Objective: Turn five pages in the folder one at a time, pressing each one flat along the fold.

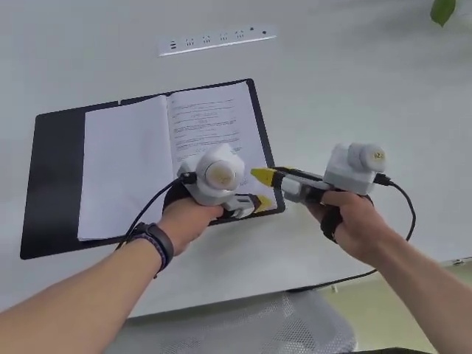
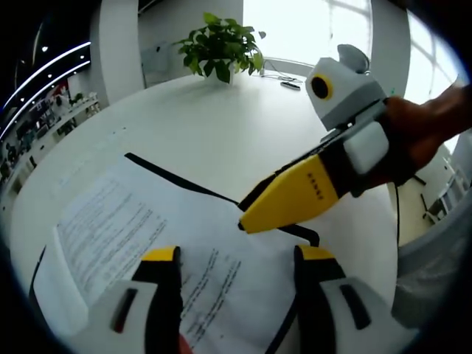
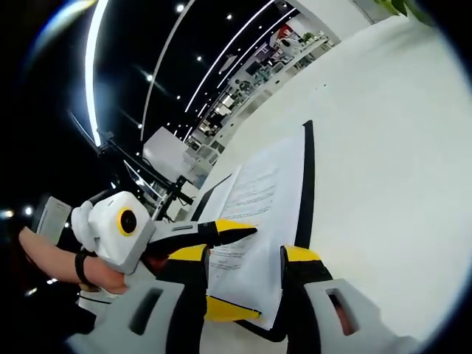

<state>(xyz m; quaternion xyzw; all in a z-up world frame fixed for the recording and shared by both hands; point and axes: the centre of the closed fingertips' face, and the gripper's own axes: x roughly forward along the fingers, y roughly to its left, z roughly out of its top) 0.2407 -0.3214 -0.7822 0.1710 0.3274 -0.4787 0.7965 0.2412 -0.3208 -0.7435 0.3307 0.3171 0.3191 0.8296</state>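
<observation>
A black folder (image 1: pixel 51 184) lies open on the white table, with a blank page (image 1: pixel 122 169) on its left and a printed page (image 1: pixel 210 122) on its right. My left gripper (image 1: pixel 251 203) hovers over the printed page's near right corner; in its own view the left gripper (image 2: pixel 237 254) stands open above the text (image 2: pixel 110 228). My right gripper (image 1: pixel 262 175) points in from the right toward the same page edge. Its own view shows the right gripper (image 3: pixel 245 254) open, the page corner (image 3: pixel 254 284) lying between its jaws. A yellow fingertip (image 3: pixel 234 229) of the left gripper crosses that page.
A white power strip (image 1: pixel 217 38) lies beyond the folder. A potted plant (image 2: pixel 221 48) stands far across the table. The table's near edge (image 1: pixel 243 291) runs just below my hands, with a mesh chair (image 1: pixel 243 328) under it. Cables trail from both grippers.
</observation>
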